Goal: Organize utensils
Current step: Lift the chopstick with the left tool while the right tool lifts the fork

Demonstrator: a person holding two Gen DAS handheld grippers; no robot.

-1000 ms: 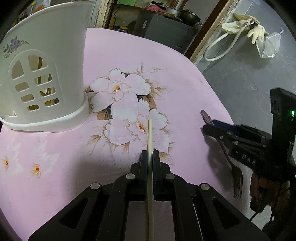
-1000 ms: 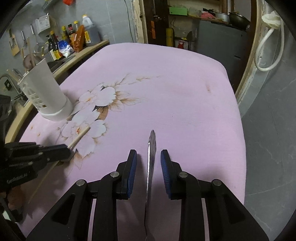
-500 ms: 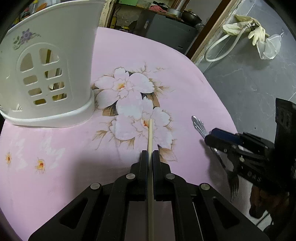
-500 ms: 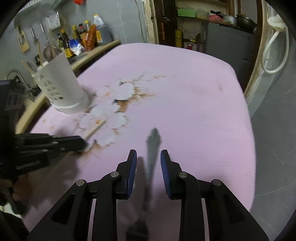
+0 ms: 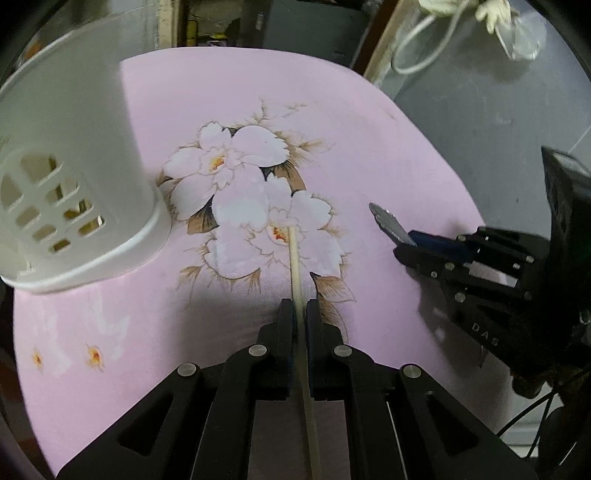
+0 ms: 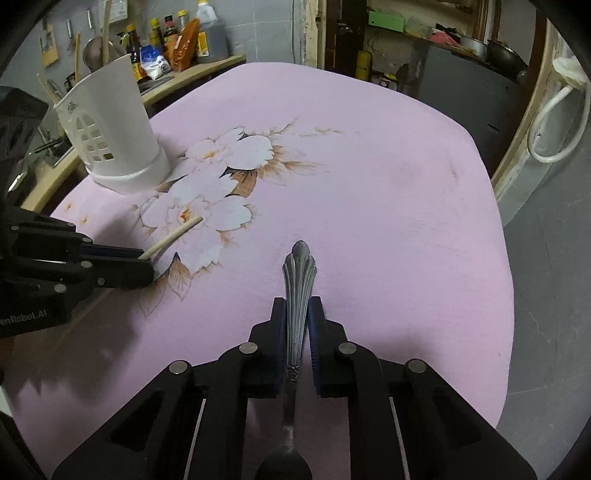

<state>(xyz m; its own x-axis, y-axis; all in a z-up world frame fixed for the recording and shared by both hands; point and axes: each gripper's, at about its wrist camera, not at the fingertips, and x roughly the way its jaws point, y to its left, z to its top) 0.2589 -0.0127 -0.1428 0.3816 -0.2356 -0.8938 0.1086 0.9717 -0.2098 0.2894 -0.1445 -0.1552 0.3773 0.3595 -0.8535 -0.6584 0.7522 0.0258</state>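
Observation:
My left gripper (image 5: 299,308) is shut on a pale wooden chopstick (image 5: 295,258) that points forward over the flowered pink tablecloth (image 5: 240,110). My right gripper (image 6: 298,308) is shut on a silver fork (image 6: 298,284), handle forward, lifted above the cloth. A white perforated utensil holder (image 5: 70,177) stands at the left in the left wrist view, and at the far left in the right wrist view (image 6: 110,129). The right gripper also shows in the left wrist view (image 5: 402,245), the left one in the right wrist view (image 6: 147,264).
The round table's edge (image 6: 506,295) drops off to a grey floor on the right. A shelf with bottles (image 6: 177,33) lies behind the holder. A white hose and gloves (image 5: 461,22) hang on the far wall.
My right gripper has closed on the fork and lifted it off the cloth. My left gripper has risen with the chopstick and moved closer to the holder.

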